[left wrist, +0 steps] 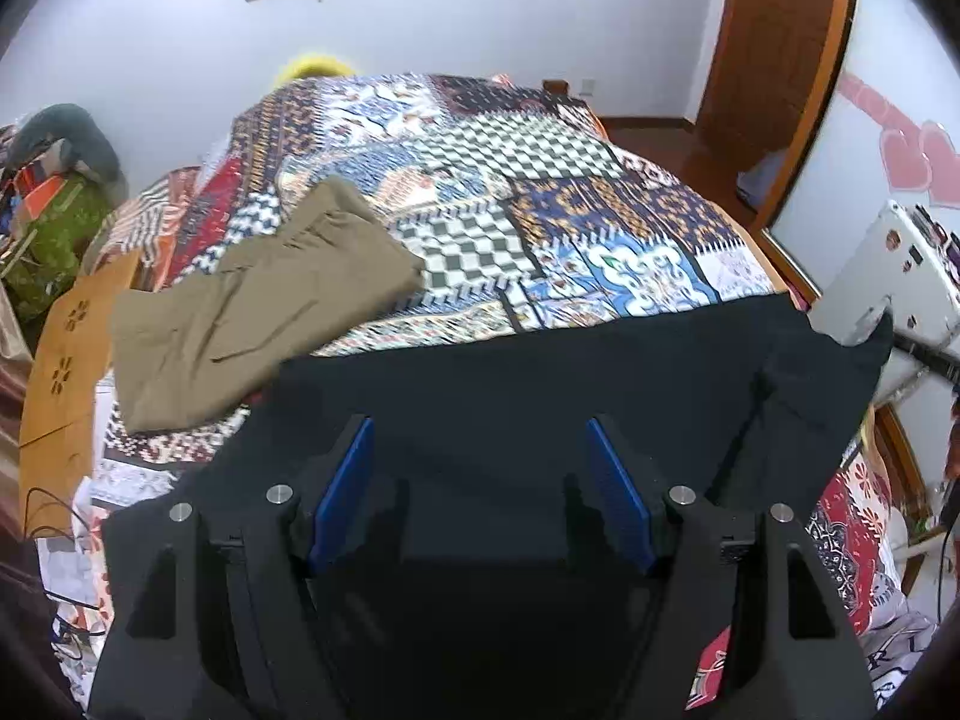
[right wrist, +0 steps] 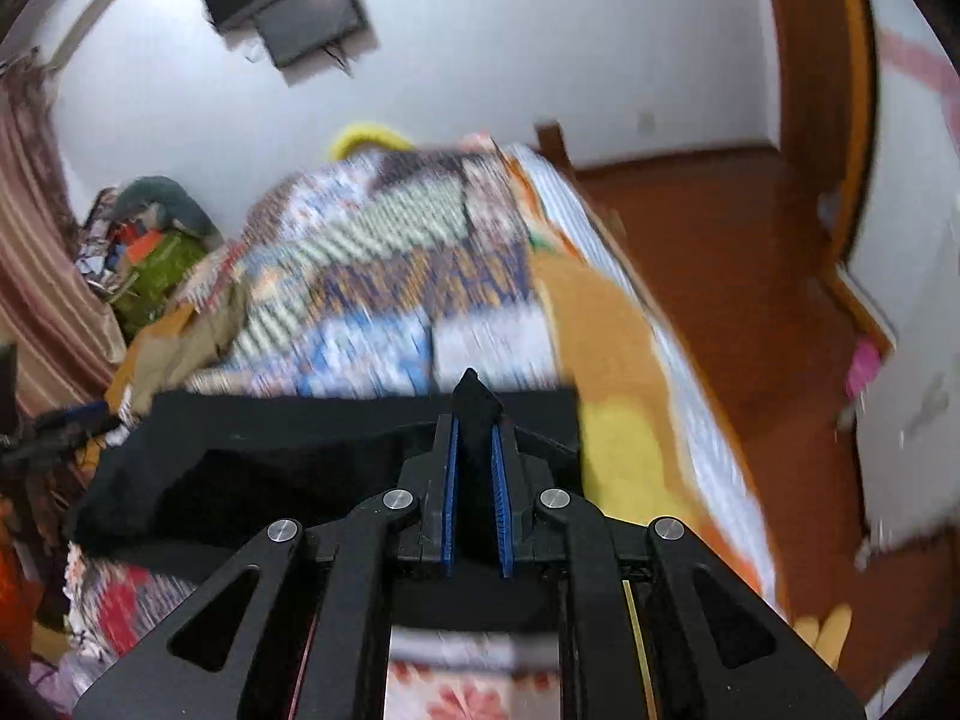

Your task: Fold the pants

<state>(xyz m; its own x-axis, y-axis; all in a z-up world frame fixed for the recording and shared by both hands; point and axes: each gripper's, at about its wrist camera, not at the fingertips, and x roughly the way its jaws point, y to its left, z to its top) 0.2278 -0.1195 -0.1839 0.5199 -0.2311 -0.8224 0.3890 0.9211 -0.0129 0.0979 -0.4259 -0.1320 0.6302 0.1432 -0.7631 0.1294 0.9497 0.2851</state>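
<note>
The right gripper (right wrist: pixel 477 420) pinches a corner of the black pants (left wrist: pixel 540 372) spread on the bed (left wrist: pixel 600 210), apparently to fold them, while the left gripper (left wrist: pixel 480 444) hovers spread, empty.

Black pants (right wrist: pixel 336 450) in right claw (right wrist: pixel 477 456)

A patchwork-covered bed (left wrist: pixel 540 192) bears khaki pants (left wrist: pixel 252 300) and black pants (left wrist: pixel 540 372).
</note>
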